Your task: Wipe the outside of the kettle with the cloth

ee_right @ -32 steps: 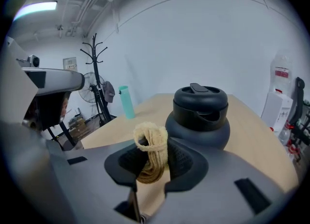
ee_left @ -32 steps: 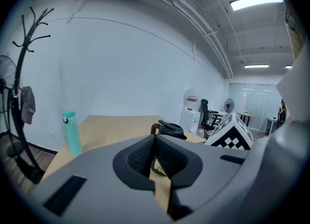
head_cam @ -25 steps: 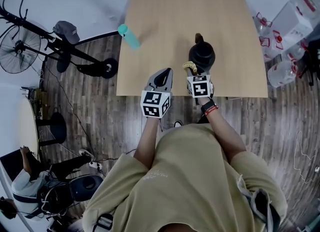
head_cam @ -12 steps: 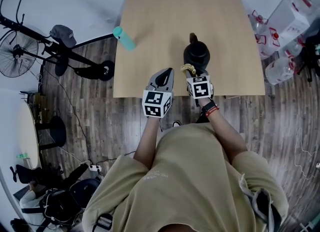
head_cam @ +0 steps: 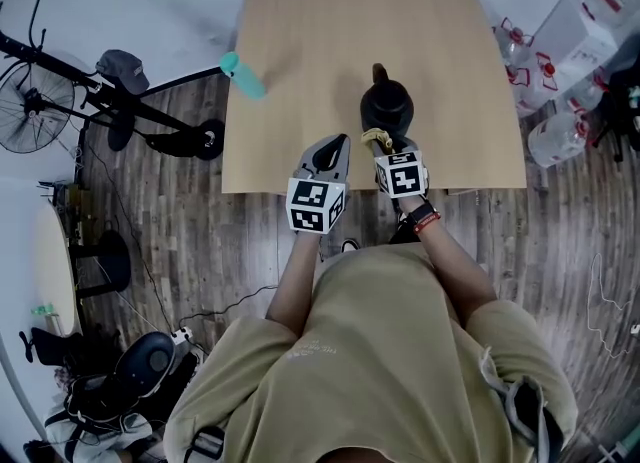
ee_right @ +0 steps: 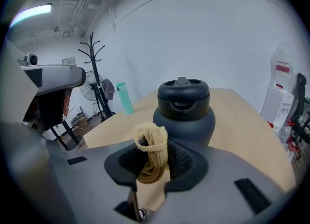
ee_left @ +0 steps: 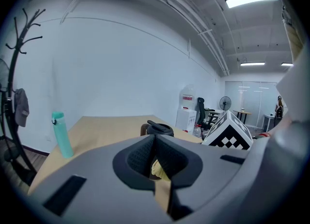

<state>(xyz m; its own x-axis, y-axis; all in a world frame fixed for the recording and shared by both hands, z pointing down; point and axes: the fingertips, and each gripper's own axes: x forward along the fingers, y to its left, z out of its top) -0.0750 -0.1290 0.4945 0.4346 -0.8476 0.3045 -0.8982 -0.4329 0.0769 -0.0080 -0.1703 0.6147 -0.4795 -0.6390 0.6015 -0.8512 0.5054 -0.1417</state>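
Observation:
A dark round kettle (head_cam: 385,106) (ee_right: 184,109) (ee_left: 158,128) stands on the wooden table (head_cam: 300,41), near its front edge. My right gripper (head_cam: 383,143) (ee_right: 152,170) is shut on a bunched yellow cloth (head_cam: 376,136) (ee_right: 151,153). The cloth sits just in front of the kettle's near side; I cannot tell whether it touches it. My left gripper (head_cam: 333,143) (ee_left: 155,143) hangs over the table's front edge, left of the kettle, with its jaws together and nothing in them.
A teal bottle (head_cam: 243,76) (ee_left: 60,133) (ee_right: 126,97) stands at the table's left edge. A coat stand (head_cam: 120,91) and a fan (head_cam: 30,101) are on the floor at the left. Large water jugs (head_cam: 580,41) stand to the right of the table.
The head view has shifted a little, so the table and kettle sit slightly higher and further left. Both grippers keep about the same places, the right one still holding the cloth.

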